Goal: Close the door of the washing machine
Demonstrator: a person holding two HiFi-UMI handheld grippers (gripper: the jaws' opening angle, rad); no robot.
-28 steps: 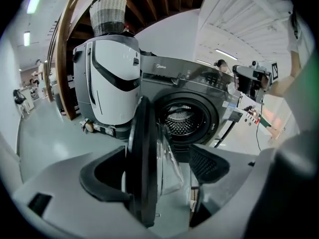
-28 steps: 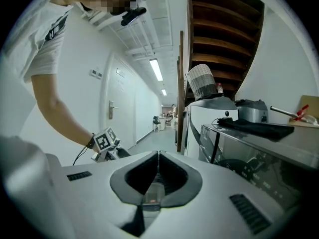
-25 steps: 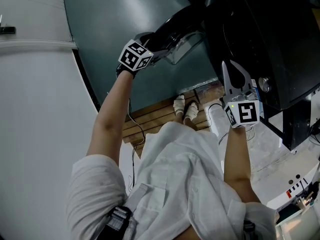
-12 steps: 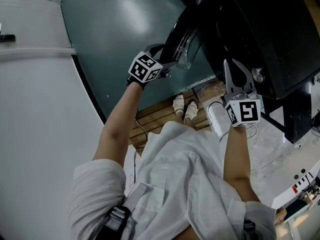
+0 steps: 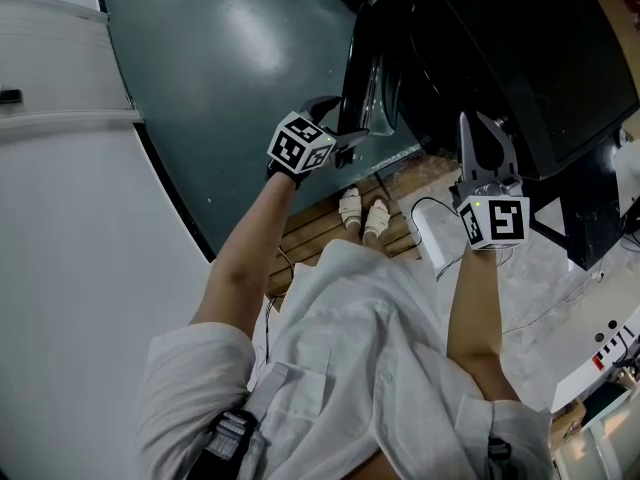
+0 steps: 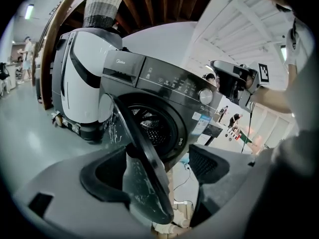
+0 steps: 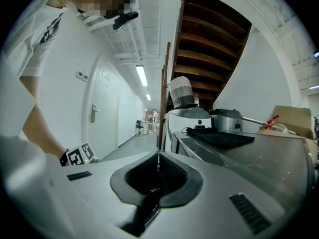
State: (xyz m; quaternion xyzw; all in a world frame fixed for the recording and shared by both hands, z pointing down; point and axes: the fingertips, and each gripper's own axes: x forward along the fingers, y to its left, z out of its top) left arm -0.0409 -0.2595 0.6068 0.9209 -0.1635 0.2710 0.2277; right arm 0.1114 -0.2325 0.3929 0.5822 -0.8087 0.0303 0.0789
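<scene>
Washing machine (image 6: 164, 91) door (image 6: 142, 158) is seen partly open, angled out from the drum opening. The door's edge is placed between the jaws of the left gripper (image 6: 162, 158). The jaws are spread wide, with a gap seen on the right-jaw side, and nothing is clamped. Right gripper (image 7: 158, 173) is held beside the machine's top edge, jaws pressed together and empty. A striped basket (image 6: 102, 9) is seen on a white unit (image 6: 82, 78) behind

Workshop-like test hall. Dark washing machine (image 6: 164, 98) under open wooden staircase (image 7: 209, 39), wooden pallet (image 5: 310, 233) on floor near it. White machine (image 6: 84, 78) far left, basket (image 6: 102, 6) on top. Long corridor, ceiling strip lights (image 7: 141, 75), white door (image 7: 99, 108).
</scene>
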